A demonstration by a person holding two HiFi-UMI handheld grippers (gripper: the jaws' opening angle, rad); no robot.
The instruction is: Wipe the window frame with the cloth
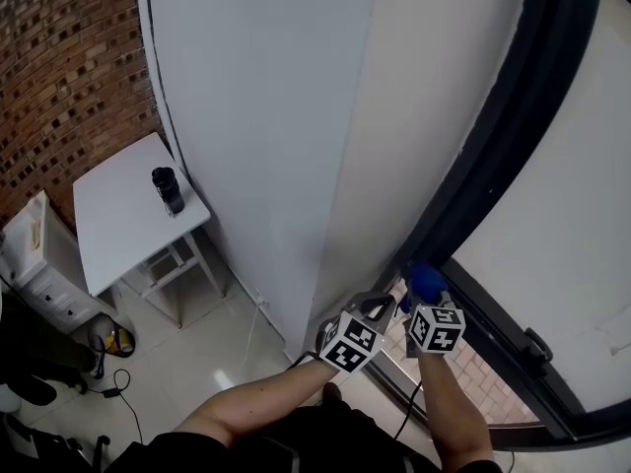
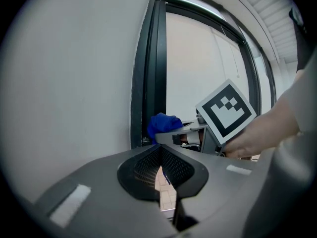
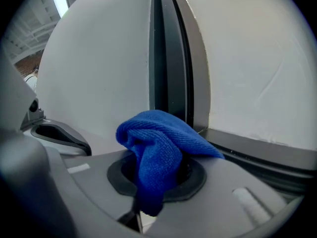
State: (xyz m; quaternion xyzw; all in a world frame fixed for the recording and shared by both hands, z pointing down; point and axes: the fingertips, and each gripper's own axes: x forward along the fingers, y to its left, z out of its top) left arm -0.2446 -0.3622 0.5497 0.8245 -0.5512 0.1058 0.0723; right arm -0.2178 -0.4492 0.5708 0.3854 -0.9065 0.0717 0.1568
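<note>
A blue cloth (image 3: 158, 152) is bunched between the jaws of my right gripper (image 3: 157, 175), which is shut on it. In the head view the cloth (image 1: 424, 282) sits at the foot of the dark window frame (image 1: 503, 156), touching or nearly touching it. The frame's upright (image 3: 168, 53) rises just beyond the cloth. My left gripper (image 2: 159, 155) is shut with nothing in it, held just left of the right one (image 1: 426, 299). From the left gripper view the cloth (image 2: 162, 125) shows beside the frame (image 2: 148, 73).
A white wall (image 1: 266, 116) stands left of the frame. Further left are a small white table (image 1: 123, 220) with a dark cup (image 1: 168, 189), a brick wall (image 1: 59, 77) and cables on the tiled floor (image 1: 187, 363). The frame's bottom rail (image 1: 513, 343) runs to the right.
</note>
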